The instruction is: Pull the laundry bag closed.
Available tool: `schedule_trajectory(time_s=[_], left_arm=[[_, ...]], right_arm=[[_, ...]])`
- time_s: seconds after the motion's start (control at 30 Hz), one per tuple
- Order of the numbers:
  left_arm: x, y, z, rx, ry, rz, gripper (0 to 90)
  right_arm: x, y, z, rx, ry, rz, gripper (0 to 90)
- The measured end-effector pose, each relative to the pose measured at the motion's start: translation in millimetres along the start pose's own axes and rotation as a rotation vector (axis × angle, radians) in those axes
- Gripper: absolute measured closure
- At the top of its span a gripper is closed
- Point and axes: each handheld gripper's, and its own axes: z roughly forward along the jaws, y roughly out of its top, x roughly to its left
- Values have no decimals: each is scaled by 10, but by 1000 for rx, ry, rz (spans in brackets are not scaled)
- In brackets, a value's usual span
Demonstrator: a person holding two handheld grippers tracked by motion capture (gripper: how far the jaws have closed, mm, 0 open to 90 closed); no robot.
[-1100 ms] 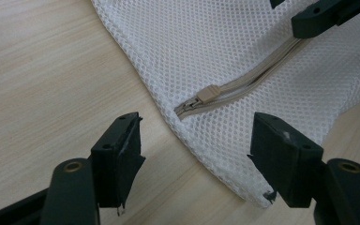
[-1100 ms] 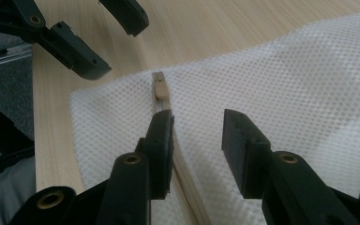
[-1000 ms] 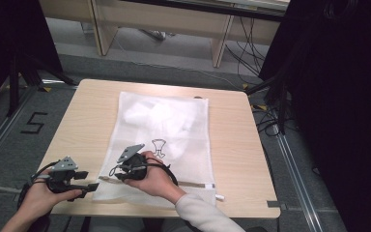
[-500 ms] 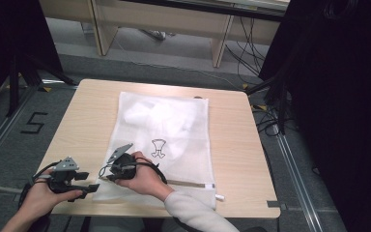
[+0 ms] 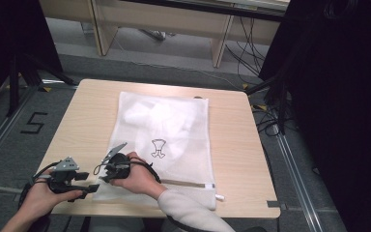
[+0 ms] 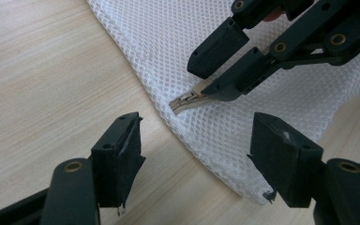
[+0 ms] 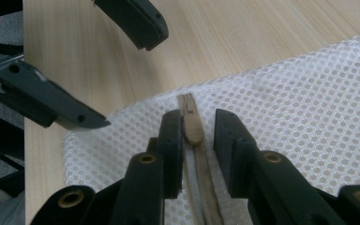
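Observation:
A white mesh laundry bag (image 5: 164, 130) lies flat on the wooden table (image 5: 87, 111), with a small black drawing on it and a zip along its near edge. My right gripper (image 5: 102, 177) sits at the bag's near-left corner. In the right gripper view its jaws (image 7: 194, 122) stand slightly apart around the tan zip pull (image 7: 191, 123), with a gap on one side. My left gripper (image 5: 91, 181) is open just left of that corner, over bare wood. The left gripper view has its jaws (image 6: 197, 154) wide apart before the bag's edge (image 6: 168, 42) and the metal pull (image 6: 187, 101).
The table's near edge runs just below both hands. A white sleeve (image 5: 188, 210) crosses the bag's near-right part. Beyond the table are wooden furniture legs (image 5: 220, 46) and floor cables (image 5: 270, 121). A floor mark "5" (image 5: 34, 123) lies to the left.
My right gripper has slid left along the bag's near edge to its left corner, close to the left gripper. The left gripper has hardly moved.

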Motion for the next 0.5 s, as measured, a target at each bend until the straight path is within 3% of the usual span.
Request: schedule_trajectory(time_s=[0.2, 0.23, 0.5], left_arm=[[-1, 1, -3, 2, 1, -3, 335], [-2, 1, 0, 1, -1, -2, 335], [-1, -1, 6, 6, -3, -3, 335]], right_arm=[[10, 20, 33, 6, 7, 25, 755], [-4, 23, 39, 0, 4, 2, 763], [20, 41, 36, -3, 9, -10, 819]])
